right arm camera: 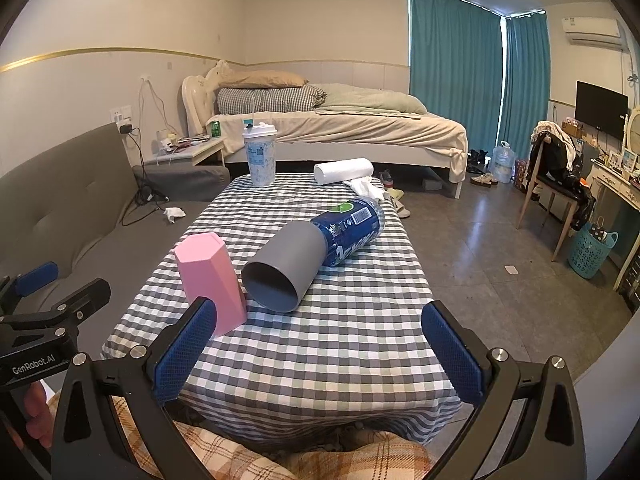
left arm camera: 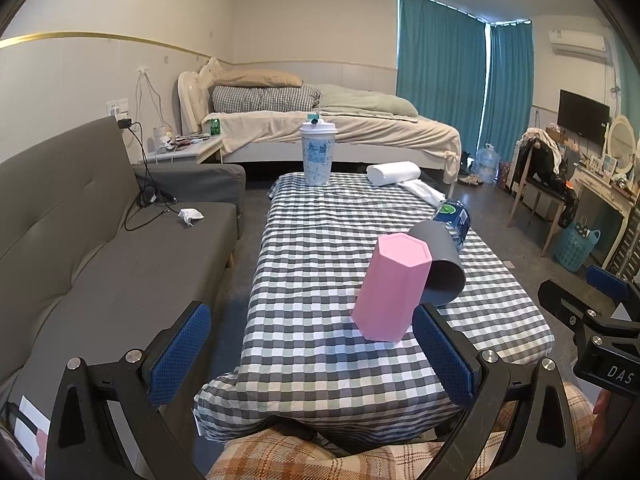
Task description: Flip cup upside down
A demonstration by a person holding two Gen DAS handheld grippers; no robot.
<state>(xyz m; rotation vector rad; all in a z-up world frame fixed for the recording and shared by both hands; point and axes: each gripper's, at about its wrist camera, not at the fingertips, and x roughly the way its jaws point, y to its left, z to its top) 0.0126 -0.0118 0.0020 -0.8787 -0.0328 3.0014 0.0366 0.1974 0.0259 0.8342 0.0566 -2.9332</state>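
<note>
1. My left gripper (left arm camera: 312,356) hangs short of the bench (left arm camera: 320,248), fingers spread, empty.
2. The pink cup (right arm camera: 210,282) stands closed-face-up, seemingly flipped already.
3. The grey cup (right arm camera: 282,266) lies sideways at my right gripper's (right arm camera: 318,356) eleven o'clock, fingers spread; I'd grasp and upend it next.

Right tool (right arm camera: 318,346) wide open and empty above the near edge of the checked worktop (right arm camera: 320,360), pink cup (right arm camera: 212,282) standing mouth-down, grey cup (right arm camera: 285,267) on its side touching it, blue bottle (right arm camera: 350,230) lying behind
</note>
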